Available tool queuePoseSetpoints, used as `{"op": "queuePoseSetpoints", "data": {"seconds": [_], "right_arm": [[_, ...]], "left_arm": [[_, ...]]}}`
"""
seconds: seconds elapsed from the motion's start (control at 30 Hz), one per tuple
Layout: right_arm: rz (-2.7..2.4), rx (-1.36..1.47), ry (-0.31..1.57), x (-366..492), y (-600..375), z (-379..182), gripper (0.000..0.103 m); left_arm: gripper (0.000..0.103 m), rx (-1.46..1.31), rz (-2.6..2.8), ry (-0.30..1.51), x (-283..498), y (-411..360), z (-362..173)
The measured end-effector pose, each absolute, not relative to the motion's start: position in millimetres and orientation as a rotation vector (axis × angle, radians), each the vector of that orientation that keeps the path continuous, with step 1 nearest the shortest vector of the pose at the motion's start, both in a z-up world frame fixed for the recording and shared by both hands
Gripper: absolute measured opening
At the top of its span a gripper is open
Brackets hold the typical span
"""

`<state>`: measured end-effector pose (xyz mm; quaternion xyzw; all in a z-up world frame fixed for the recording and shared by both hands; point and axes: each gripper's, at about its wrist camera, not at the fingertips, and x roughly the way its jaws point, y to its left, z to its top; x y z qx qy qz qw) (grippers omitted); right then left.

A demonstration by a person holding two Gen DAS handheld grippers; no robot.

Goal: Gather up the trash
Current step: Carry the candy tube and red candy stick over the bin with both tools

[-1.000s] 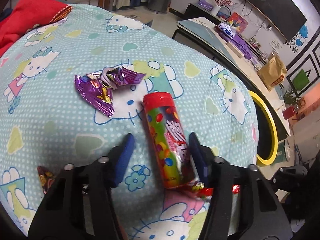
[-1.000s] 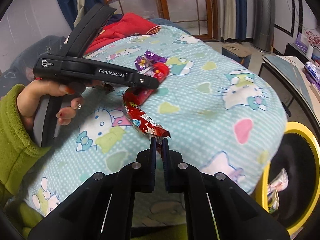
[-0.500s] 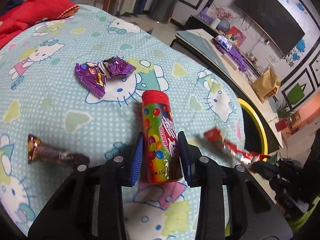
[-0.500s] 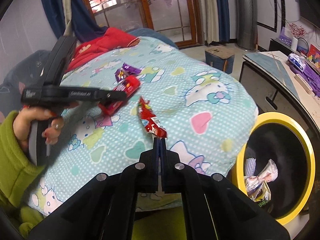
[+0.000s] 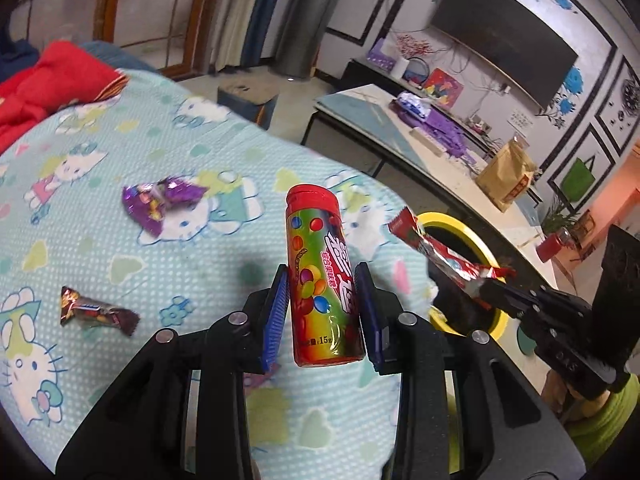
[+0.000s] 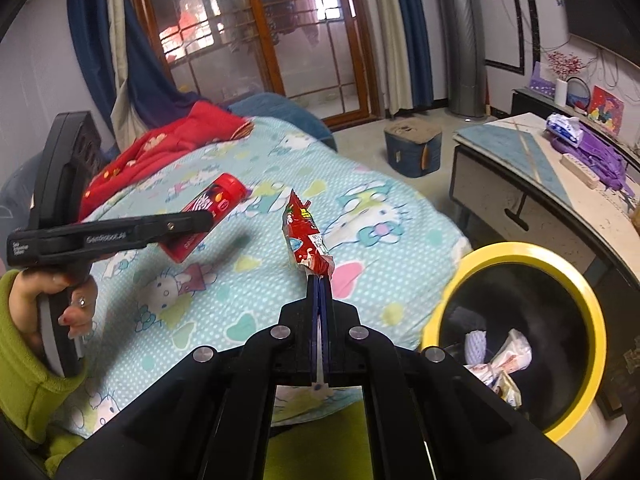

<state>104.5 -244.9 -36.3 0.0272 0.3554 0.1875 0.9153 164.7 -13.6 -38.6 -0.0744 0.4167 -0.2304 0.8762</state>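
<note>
Beside the bed point(image 6: 256, 312), yellow-rimmed bin point(image 6: 516, 250) open to take trash; candy tube point(image 5: 322, 280) clamped upright, lifted, in left gripper point(image 5: 322, 312); red wrapper point(image 6: 306, 240) pinched by its end in right gripper point(image 6: 319, 280), poised for dropping.
</note>
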Motion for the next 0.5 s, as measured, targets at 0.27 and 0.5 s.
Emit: {"op": "queuePoseSetpoints", "data": {"seconds": [0.27,0.5], "right_arm": [[0.314,0.093,0.674,95,-279,-20,0.002],[0.25,0.124,0.64,90,-309,-15,0.001]], "left_arm": [[0.026,-0.098,-0.536,0.841,156,-47,-26],[0.026,-0.047,-0.586,0.831,148,-77,-21]]}}
